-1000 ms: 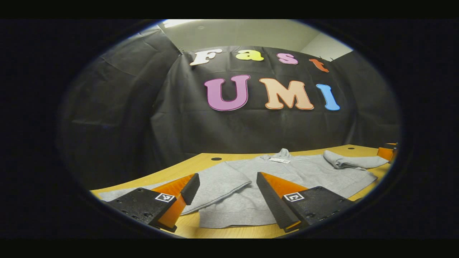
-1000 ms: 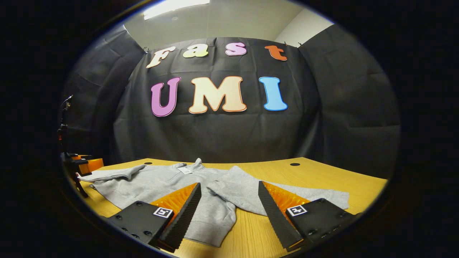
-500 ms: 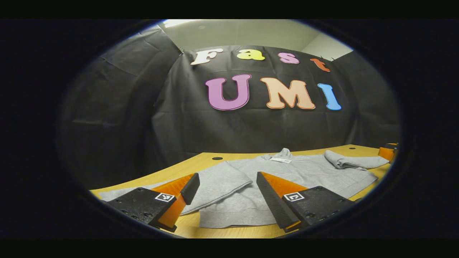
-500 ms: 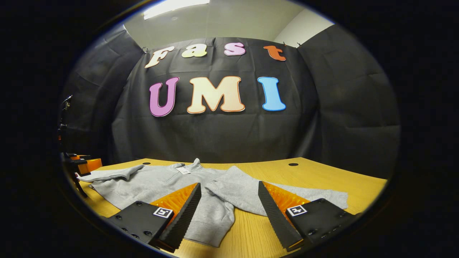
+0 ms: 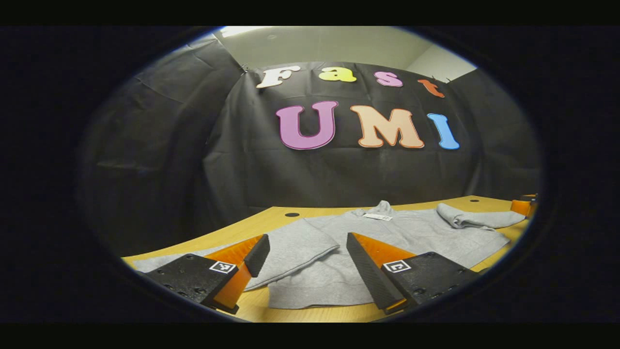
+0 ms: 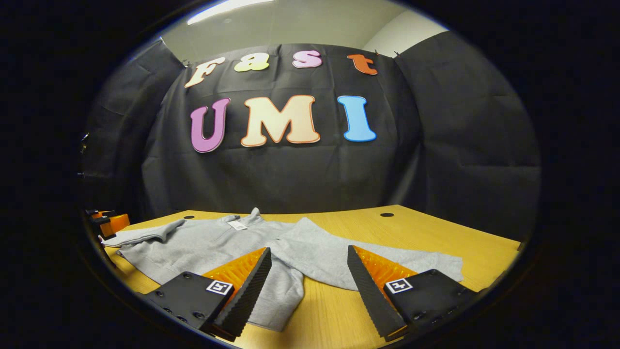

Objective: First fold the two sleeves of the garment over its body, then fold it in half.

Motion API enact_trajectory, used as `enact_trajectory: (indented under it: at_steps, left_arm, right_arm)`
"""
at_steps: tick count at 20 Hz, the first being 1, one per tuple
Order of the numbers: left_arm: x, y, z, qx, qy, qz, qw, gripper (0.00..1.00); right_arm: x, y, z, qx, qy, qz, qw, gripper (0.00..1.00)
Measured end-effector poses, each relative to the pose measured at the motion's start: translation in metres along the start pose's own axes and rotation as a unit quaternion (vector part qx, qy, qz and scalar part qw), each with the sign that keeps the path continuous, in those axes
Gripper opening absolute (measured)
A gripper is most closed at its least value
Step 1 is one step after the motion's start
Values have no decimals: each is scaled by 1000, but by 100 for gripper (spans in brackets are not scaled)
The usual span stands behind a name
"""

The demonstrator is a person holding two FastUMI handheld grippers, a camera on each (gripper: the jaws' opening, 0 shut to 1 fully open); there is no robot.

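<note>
A grey sweatshirt (image 5: 392, 232) lies spread flat on the wooden table (image 5: 271, 218), collar and tag at the far side. My left gripper (image 5: 307, 264) hovers open just above the hem and the near sleeve (image 5: 295, 245), which runs off to the left. The far sleeve (image 5: 477, 220) lies bunched near the other gripper (image 5: 523, 206). In the right gripper view my right gripper (image 6: 307, 278) is open and low over the sweatshirt (image 6: 203, 242), holding nothing. Its sleeve (image 6: 334, 254) stretches right across the table to the cuff (image 6: 448, 269).
Bare table top (image 6: 426, 237) stretches to the right of the sleeve, with a small round hole (image 6: 386, 214) near the back. Another hole (image 5: 292, 214) sits beyond the left sleeve. The left gripper (image 6: 109, 223) shows small at the table's left edge.
The right gripper has shifted slightly, so the sleeve and table sit a little lower-left between its fingers. The left gripper and the garment have not moved.
</note>
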State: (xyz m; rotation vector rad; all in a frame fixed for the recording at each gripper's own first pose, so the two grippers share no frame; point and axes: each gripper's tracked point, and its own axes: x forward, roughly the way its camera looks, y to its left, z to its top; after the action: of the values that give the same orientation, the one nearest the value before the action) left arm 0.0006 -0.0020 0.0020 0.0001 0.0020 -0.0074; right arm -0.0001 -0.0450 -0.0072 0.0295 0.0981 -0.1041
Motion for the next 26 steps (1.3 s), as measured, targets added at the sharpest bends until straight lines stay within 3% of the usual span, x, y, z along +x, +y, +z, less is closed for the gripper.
enact_trajectory:
  at_steps: [5,7,11,12,13,18,19,20,22,23,24,26]
  left_arm:
    - [0,0,1,0,0,0,1000,94]
    - [1,2,0,1,0,2,1000,94]
    - [2,2,0,1,0,6,1000,94]
    - [1,2,-1,1,0,6,1000,94]
    - [1,2,0,1,0,6,1000,94]
    - [2,2,-1,0,0,6,1000,94]
    - [2,2,0,0,0,6,1000,94]
    - [2,2,-1,0,0,6,1000,94]
    - [2,2,-1,0,0,6,1000,94]
    - [1,2,0,0,0,6,1000,94]
    - [1,2,-1,0,0,6,1000,94]
    - [1,2,-1,0,0,6,1000,94]
  right_arm:
    - [11,-82,15,31,84,-53,995,98]
    - [12,-119,1,15,143,-81,986,94]
    - [12,-157,-27,10,224,-108,969,97]
    - [13,-162,-33,16,239,-109,965,93]
    - [16,-166,-42,21,253,-111,961,98]
    - [20,-184,-73,40,310,-113,943,98]
    - [21,-186,-78,41,317,-114,941,94]
    - [21,-187,-81,44,324,-113,938,98]
    - [30,-187,-82,42,322,-115,939,94]
    - [31,-187,-85,43,325,-115,938,98]
    - [30,-187,-85,40,324,-114,938,93]
    - [27,-184,-88,19,326,-107,939,97]
